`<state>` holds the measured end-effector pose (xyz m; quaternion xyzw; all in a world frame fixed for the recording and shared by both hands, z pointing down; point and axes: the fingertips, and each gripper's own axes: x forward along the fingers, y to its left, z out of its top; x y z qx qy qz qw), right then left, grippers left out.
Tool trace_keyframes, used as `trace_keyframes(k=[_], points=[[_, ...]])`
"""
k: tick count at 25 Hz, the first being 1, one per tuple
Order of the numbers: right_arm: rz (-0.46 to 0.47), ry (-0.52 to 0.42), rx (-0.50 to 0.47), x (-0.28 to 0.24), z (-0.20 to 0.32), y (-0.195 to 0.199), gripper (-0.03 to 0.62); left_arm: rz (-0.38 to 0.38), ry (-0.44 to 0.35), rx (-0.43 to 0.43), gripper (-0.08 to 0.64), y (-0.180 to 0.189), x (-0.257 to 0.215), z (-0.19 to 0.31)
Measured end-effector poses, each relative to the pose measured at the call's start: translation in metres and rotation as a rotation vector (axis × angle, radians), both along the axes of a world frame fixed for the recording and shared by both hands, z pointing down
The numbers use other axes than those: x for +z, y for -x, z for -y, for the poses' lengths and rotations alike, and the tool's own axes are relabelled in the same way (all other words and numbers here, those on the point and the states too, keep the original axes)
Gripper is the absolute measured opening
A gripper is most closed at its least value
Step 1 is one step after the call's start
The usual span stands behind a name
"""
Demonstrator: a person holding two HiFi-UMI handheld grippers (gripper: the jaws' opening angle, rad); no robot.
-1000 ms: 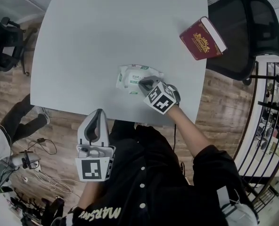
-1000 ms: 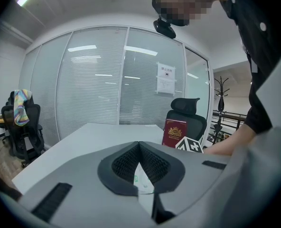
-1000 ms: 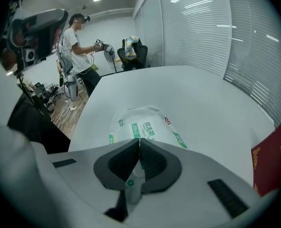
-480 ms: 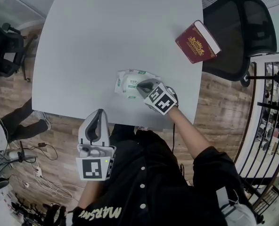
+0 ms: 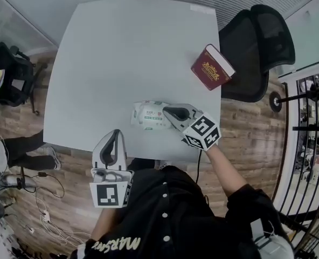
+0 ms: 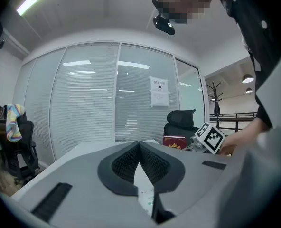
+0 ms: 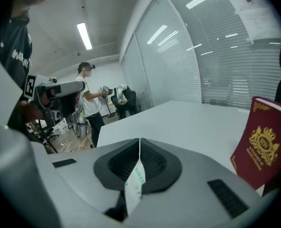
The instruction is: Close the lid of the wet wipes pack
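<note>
**White pack near the table's front edge, both tongs clenched**

White with green print, the wet wipes pack [image 5: 148,115] lies flat on the pale grey table [image 5: 122,47], close to the edge nearest the person. The right gripper [image 5: 168,112] hangs at the pack's right end, its 2 jaws pressed together with nothing gripped. The left gripper [image 5: 111,135] is at the table's near edge, apart from the pack, its jaws likewise closed and empty. 1 red book [image 5: 210,69] rests at the far right edge, beside a black chair [image 5: 256,36].

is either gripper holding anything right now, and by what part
Nothing is held. The left gripper and right gripper are both shut and empty; the wet wipes pack lies on the table.
</note>
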<state>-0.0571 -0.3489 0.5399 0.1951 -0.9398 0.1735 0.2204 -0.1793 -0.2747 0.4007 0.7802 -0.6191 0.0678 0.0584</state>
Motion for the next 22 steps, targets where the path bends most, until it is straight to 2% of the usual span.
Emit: trace_keyframes(k=[4, 12, 17, 22], points=[[0.058, -0.093, 0.109, -0.045, 0.012, -0.026, 0.034, 0.003, -0.04, -0.026, 0.006, 0.01, -0.009, 0.002], [0.113, -0.294, 0.239, -0.117, 0.013, -0.066, 0.034, 0.014, -0.114, -0.055, 0.006, 0.021, -0.032, 0.013], [0.182, -0.365, 0.33, -0.152, 0.011, -0.088, 0.034, 0.001, -0.132, -0.062, 0.005, 0.025, -0.045, 0.018], [0.282, -0.395, 0.47, -0.187, 0.004, -0.115, 0.034, -0.015, -0.127, -0.076, 0.005, 0.03, -0.047, 0.02]])
